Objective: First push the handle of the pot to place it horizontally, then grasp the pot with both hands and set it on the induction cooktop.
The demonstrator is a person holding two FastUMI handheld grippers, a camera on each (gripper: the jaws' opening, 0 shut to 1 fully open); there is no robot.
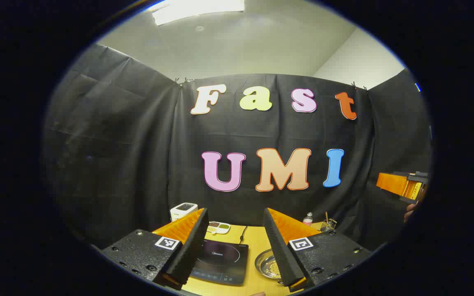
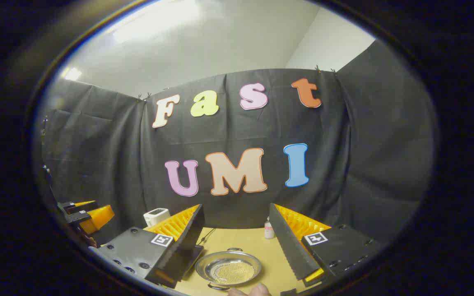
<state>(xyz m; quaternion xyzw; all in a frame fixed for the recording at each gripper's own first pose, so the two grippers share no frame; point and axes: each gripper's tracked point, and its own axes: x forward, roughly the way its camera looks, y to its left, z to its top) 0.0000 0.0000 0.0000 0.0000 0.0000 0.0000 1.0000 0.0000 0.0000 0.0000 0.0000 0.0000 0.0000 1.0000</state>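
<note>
Likely a light, rigid, slick steel pot (image 2: 228, 267); best gripped at the small loop handles on opposite rims. Sits on the tabletop (image 2: 237, 240), just right of the induction cooktop (image 1: 220, 261). Lies low and ahead between the right tool (image 2: 235, 242) fingers, spread wide, empty. Left tool (image 1: 235, 242) likewise agape, above the cooktop, pot off to its right.

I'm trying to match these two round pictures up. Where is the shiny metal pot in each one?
Left gripper view: the pot sits low, right of centre, partly behind the right finger, beside the black cooktop.
Right gripper view: the pot lies bottom centre, between the two fingers.
Shared landmark: the white appliance at the table's back left.
</note>
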